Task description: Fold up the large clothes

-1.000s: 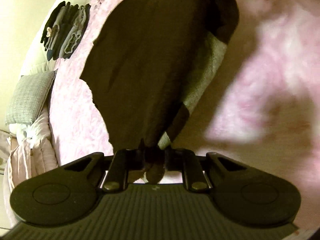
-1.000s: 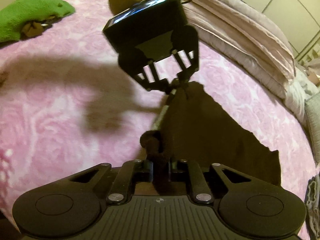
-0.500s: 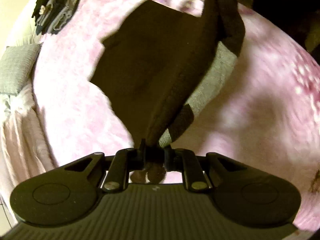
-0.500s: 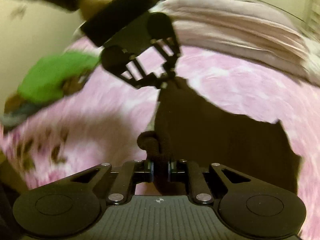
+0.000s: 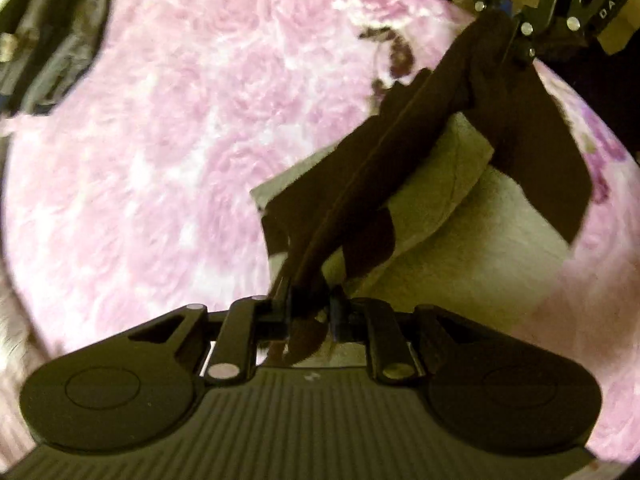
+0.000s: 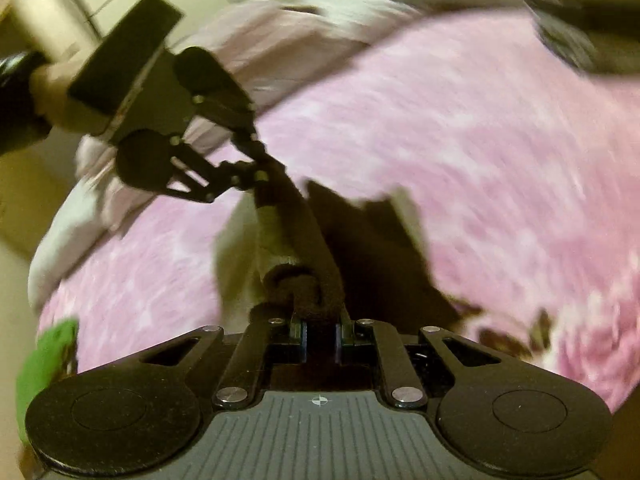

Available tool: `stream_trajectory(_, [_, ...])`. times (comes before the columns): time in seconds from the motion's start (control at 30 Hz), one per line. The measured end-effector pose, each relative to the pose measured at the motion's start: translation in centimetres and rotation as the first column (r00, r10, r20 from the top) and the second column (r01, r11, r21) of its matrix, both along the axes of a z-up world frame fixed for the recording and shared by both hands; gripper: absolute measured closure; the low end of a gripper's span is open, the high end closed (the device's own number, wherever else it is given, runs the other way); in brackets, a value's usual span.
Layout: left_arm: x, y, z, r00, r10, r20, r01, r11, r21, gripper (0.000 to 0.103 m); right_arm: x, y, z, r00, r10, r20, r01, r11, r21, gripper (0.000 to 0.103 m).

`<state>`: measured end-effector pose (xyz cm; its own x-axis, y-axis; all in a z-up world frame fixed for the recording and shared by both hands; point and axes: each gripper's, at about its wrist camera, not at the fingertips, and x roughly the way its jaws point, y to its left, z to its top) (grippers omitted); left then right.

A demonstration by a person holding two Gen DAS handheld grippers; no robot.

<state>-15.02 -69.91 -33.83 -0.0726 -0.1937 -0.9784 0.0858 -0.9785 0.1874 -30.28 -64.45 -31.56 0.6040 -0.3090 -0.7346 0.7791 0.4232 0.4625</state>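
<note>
A dark brown garment with grey panels (image 5: pixel 400 168) hangs stretched between my two grippers over the pink floral blanket (image 5: pixel 160 160). My left gripper (image 5: pixel 310 308) is shut on one bunched edge of it. At the top right of the left wrist view, the right gripper (image 5: pixel 516 36) pinches the far end. In the right wrist view my right gripper (image 6: pixel 320 332) is shut on a rolled dark edge of the garment (image 6: pixel 360 264). The left gripper (image 6: pixel 260 176) clamps the other end farther back. The garment's lower part drapes onto the blanket (image 6: pixel 480 140).
A stack of dark folded clothes (image 5: pixel 52 40) lies at the blanket's upper left. A green cloth (image 6: pixel 44 356) sits at the bed's left edge. Pale bedding (image 6: pixel 280 40) is heaped along the far side. A person's hand (image 6: pixel 44 84) holds the left gripper.
Both grippers have swept across the bed carrying the garment. The wide dark sheet has doubled over, so its grey side now shows. The right wrist view has rolled.
</note>
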Motion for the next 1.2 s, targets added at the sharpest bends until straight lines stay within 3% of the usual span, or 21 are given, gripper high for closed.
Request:
stream_trajectory(0.13, [-0.9, -2.0, -3.2, 1.000, 0.026, -0.002, -0.026, 0.998, 0.056, 0.082, -2.9, -2.6, -3.8, 0.993, -0.117, 0.026, 0.114, 0.987, 0.118, 0.095])
stream_trajectory(0.2, [-0.6, -2.7, -3.3, 0.997, 0.077, -0.020, -0.076, 0.997, 0.034, 0.065, -3.8, -3.0, -5.1, 0.986, -0.160, 0.040, 0.152, 0.974, 0.170, 0.095])
stream_trajectory(0.23, [0.1, -3.3, -2.9, 0.991, 0.129, -0.034, -0.128, 0.991, 0.030, 0.064, -4.4, -2.9, -5.4, 0.982, -0.182, 0.048, 0.171, 0.967, 0.187, 0.095])
stream_trajectory(0.4, [4.6, -4.2, 0.5, 0.931, 0.351, -0.097, -0.348, 0.937, 0.039, 0.067, -5.6, -2.8, -5.4, 0.971, -0.233, 0.054, 0.217, 0.952, 0.214, 0.095])
stream_trajectory(0.53, [6.6, -3.4, 1.0, 0.871, 0.471, -0.138, -0.457, 0.881, 0.121, 0.068, -5.5, -2.4, -4.9, 0.965, -0.257, 0.053, 0.240, 0.946, 0.219, 0.095])
stream_trajectory(0.7, [5.7, -3.5, -2.6, 0.840, 0.522, -0.149, -0.502, 0.851, 0.154, 0.076, -5.5, -2.6, -5.6, 0.957, -0.286, 0.051, 0.265, 0.933, 0.245, 0.096])
stream_trajectory(0.83, [5.6, -4.8, -3.3, 0.802, 0.566, -0.192, -0.543, 0.824, 0.161, 0.076, -6.3, -2.8, -4.0, 0.952, -0.299, 0.068, 0.281, 0.940, 0.195, 0.096])
stream_trajectory(1.1, [4.8, -6.5, -5.5, 0.776, 0.597, -0.203, -0.572, 0.802, 0.172, 0.077, -7.2, -3.0, -8.0, 0.928, -0.369, 0.054, 0.342, 0.900, 0.269, 0.095])
stream_trajectory(1.17, [4.4, -7.1, -5.9, 0.774, 0.602, -0.195, -0.577, 0.798, 0.174, 0.077, -7.3, -3.0, -7.9, 0.931, -0.361, 0.057, 0.334, 0.904, 0.265, 0.090])
stream_trajectory(1.2, [4.3, -7.3, -6.0, 0.775, 0.602, -0.191, -0.578, 0.798, 0.172, 0.077, -7.4, -3.1, -7.6, 0.933, -0.355, 0.048, 0.333, 0.908, 0.255, 0.082])
